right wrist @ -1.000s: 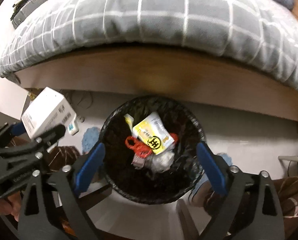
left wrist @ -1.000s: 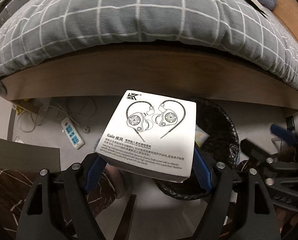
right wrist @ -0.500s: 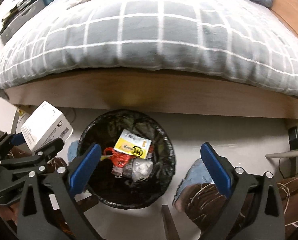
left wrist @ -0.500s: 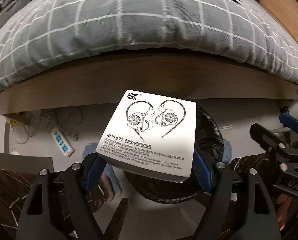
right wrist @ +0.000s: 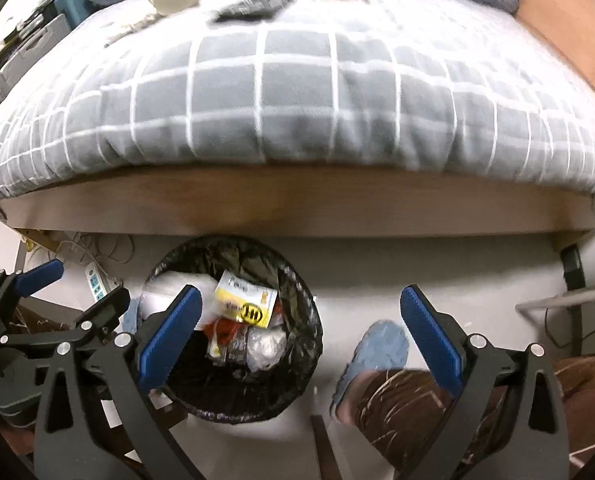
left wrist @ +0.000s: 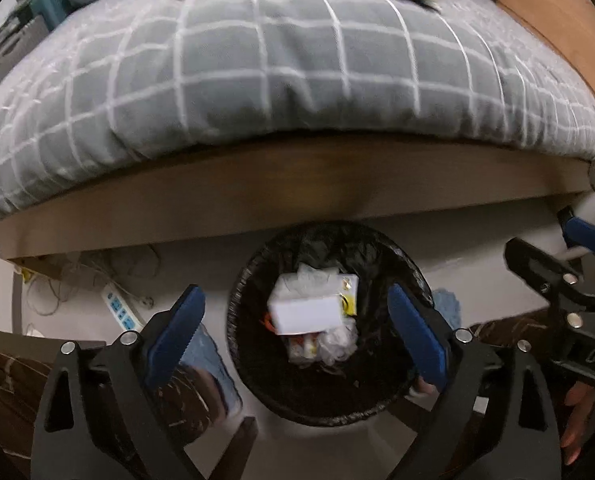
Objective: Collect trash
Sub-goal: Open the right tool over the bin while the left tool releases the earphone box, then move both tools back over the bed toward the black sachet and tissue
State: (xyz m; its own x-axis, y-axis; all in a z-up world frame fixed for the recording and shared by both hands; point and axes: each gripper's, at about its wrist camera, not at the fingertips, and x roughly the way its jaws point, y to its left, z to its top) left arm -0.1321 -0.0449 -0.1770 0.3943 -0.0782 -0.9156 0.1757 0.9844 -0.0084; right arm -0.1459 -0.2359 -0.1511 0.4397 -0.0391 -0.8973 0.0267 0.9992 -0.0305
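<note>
bin [left wrist: 413, 276] mouth open above, bed frame [left wrist: 297, 196] seemingly close behind

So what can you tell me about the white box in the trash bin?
The white box is a small cardboard carton, plain white on the blurred faces in view. It lies tilted on top of the rubbish inside the black-lined trash bin, against crumpled white plastic and a yellow packet. No gripper touches it; it sits below the left gripper, whose jaws are opening.
</note>
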